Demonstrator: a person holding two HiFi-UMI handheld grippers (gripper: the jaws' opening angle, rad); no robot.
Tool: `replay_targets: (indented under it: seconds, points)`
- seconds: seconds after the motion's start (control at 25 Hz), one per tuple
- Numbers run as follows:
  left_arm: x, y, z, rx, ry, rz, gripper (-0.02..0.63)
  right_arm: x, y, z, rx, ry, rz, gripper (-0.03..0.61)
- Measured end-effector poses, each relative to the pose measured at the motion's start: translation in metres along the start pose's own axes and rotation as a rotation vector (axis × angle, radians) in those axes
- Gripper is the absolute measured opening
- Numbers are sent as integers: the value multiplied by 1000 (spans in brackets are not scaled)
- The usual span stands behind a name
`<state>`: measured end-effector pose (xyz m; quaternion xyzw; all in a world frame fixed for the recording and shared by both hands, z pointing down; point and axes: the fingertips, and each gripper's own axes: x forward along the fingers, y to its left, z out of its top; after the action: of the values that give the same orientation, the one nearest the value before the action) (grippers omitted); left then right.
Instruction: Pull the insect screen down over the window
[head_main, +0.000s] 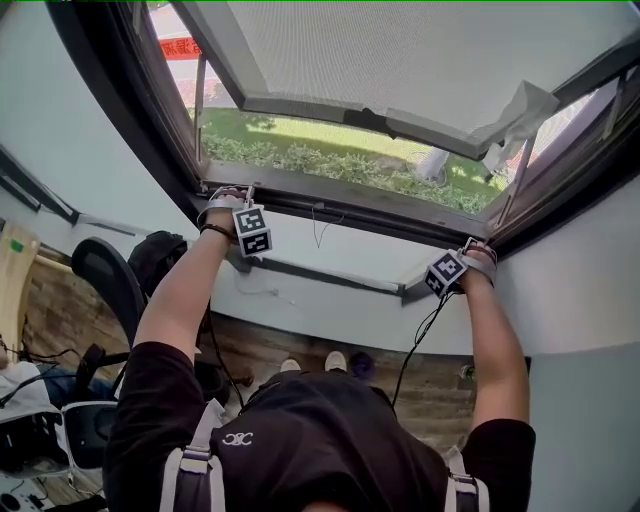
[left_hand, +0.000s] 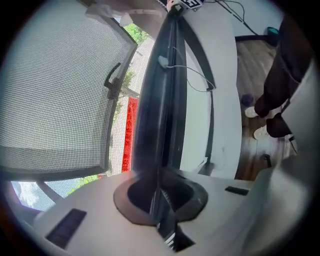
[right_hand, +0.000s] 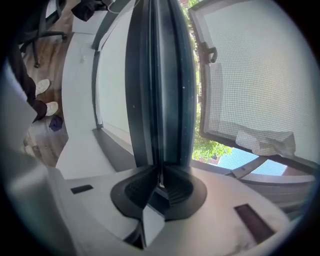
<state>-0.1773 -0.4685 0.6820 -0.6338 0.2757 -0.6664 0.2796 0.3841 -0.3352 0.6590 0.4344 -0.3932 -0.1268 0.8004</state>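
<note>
the left gripper (left_hand: 159, 189) is closed narrow on the long dark screen bar (left_hand: 161, 100). the right gripper (right_hand: 160, 184) pinches the same bar further along. the bar lies along the lower edge of the dark window frame (head_main: 120, 110), above the white wall (head_main: 340, 255). whether fine netting spans the opening i cannot tell. beyond, a grey-framed mesh-textured sash (head_main: 400, 50) tilts outward over green shrubs (head_main: 330, 160).

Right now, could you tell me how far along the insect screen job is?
Seemingly done: the dark bar sits at the bottom edge of the window. In hand: the left gripper and right gripper are both clamped on it. Left: confirm mesh covers the opening, which I cannot tell, then release.
</note>
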Motion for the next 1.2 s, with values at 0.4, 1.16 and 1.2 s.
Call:
replay_targets:
  seconds: [0.4,1.16,1.2]
  points:
    - [-3,-4,-3,43,34,-67,16,5,4,0,-149,36,30,28]
    - [-4,-20,-3,52,-24,-205,80,-11,22,8,-27,-318,343,201]
    - [-4,-23,-3,45,-32,-214,99,-10,22,8,-21,-315,333,204]
